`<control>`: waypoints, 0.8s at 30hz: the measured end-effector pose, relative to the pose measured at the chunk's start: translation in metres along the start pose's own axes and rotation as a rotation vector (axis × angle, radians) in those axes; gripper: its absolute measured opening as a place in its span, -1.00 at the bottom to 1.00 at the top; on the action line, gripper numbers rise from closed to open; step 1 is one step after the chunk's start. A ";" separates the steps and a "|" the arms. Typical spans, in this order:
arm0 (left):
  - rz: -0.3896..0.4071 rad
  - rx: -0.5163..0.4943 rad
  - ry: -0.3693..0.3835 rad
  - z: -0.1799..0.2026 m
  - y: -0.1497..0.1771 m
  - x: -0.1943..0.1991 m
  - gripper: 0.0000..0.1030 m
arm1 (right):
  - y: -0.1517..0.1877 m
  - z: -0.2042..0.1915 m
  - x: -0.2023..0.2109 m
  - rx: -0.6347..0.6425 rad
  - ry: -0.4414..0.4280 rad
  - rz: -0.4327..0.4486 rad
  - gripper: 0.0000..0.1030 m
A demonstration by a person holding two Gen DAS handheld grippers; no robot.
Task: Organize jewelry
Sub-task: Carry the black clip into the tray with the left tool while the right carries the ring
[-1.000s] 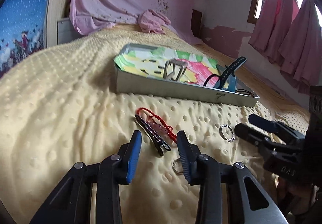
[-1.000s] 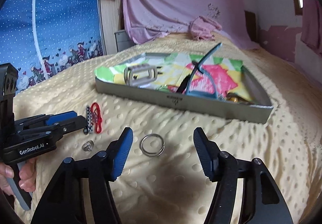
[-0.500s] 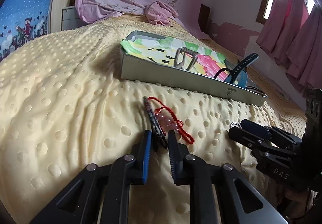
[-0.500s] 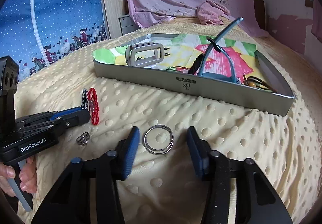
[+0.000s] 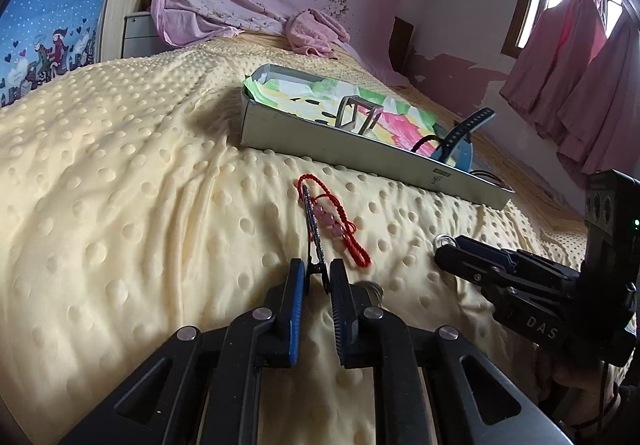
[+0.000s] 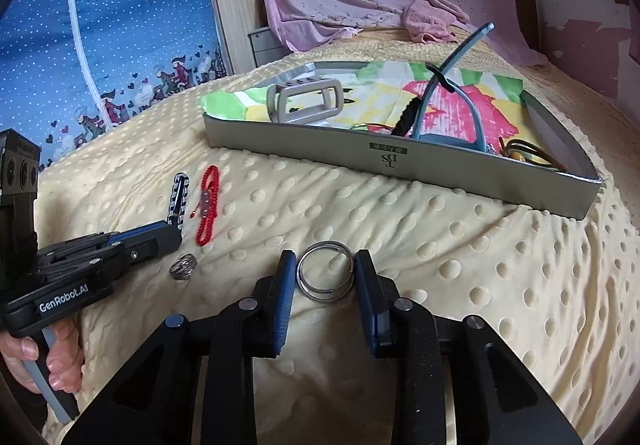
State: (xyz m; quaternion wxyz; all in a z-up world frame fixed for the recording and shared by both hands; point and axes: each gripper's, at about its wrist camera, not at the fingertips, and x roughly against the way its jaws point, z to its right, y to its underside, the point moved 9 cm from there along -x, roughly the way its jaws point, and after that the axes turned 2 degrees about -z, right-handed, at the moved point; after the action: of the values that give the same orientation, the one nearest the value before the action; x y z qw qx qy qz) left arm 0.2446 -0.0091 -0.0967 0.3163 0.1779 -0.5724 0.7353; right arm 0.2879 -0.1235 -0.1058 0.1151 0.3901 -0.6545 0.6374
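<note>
My left gripper is shut on the near end of a dark chain bracelet that lies on the yellow dotted blanket; it also shows in the right wrist view. A red cord bracelet lies just right of it. My right gripper has its jaws closed against both sides of a silver double ring that lies flat on the blanket. A small silver ring lies between the two grippers. The grey tray beyond holds a grey clip and a blue watch strap.
The tray has a colourful paper lining and a brown cord item in its right corner. A pink cloth lies at the far end of the bed. Pink curtains hang at the right, a blue patterned sheet at the left.
Both grippers moved forward and closed. The left jaws shut on the dark chain bracelet's end. The right jaws narrowed from wide open until they touch the silver double ring.
</note>
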 end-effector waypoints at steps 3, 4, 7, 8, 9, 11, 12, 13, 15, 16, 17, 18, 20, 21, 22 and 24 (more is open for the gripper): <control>0.027 0.006 0.004 0.001 0.001 0.009 -0.76 | -0.001 -0.006 0.006 0.026 -0.002 0.021 -0.49; 0.037 0.000 0.003 0.002 0.001 0.011 -0.76 | -0.002 -0.009 0.009 0.040 0.001 0.034 -0.49; 0.067 -0.042 0.003 0.012 -0.004 0.018 -0.76 | -0.006 -0.012 0.017 0.058 0.005 0.065 -0.49; 0.070 -0.052 0.005 0.015 -0.006 0.018 -0.76 | -0.008 -0.012 0.020 0.060 0.007 0.076 -0.49; 0.071 -0.060 0.010 0.019 -0.008 0.018 -0.76 | -0.009 -0.011 0.023 0.057 0.008 0.086 -0.49; 0.070 -0.073 0.020 0.025 -0.012 0.017 -0.76 | -0.013 -0.007 0.027 0.041 0.007 0.101 -0.49; 0.070 -0.079 0.027 0.029 -0.015 0.015 -0.76 | -0.015 -0.004 0.029 0.029 0.006 0.109 -0.49; 0.072 -0.083 0.034 0.032 -0.018 0.015 -0.76 | -0.018 0.000 0.032 0.011 0.004 0.121 -0.49; 0.079 -0.089 0.044 0.037 -0.025 0.013 -0.76 | -0.024 0.009 0.038 -0.023 0.006 0.148 -0.49; 0.082 -0.093 0.057 0.042 -0.032 0.011 -0.76 | -0.028 0.014 0.041 -0.039 0.008 0.163 -0.49; 0.085 -0.096 0.065 0.045 -0.037 0.009 -0.76 | -0.032 0.019 0.044 -0.051 0.014 0.176 -0.49; 0.090 -0.102 0.073 0.049 -0.042 0.008 -0.76 | -0.035 0.024 0.047 -0.061 0.019 0.190 -0.49; 0.099 -0.117 0.099 0.061 -0.054 0.003 -0.76 | -0.045 0.036 0.054 -0.077 0.035 0.220 -0.49; 0.101 -0.124 0.110 0.066 -0.059 0.000 -0.76 | -0.052 0.044 0.058 -0.085 0.047 0.238 -0.49; 0.100 -0.135 0.124 0.074 -0.065 -0.005 -0.76 | -0.056 0.049 0.060 -0.090 0.055 0.249 -0.49; 0.099 -0.150 0.137 0.084 -0.077 -0.015 -0.76 | -0.067 0.064 0.066 -0.104 0.078 0.272 -0.49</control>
State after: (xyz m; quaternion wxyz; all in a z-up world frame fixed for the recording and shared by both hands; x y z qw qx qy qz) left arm 0.2986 -0.0819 -0.0266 0.3303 0.0746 -0.6111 0.7155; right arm 0.3100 -0.1985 -0.0239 0.0728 0.2661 -0.7284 0.6271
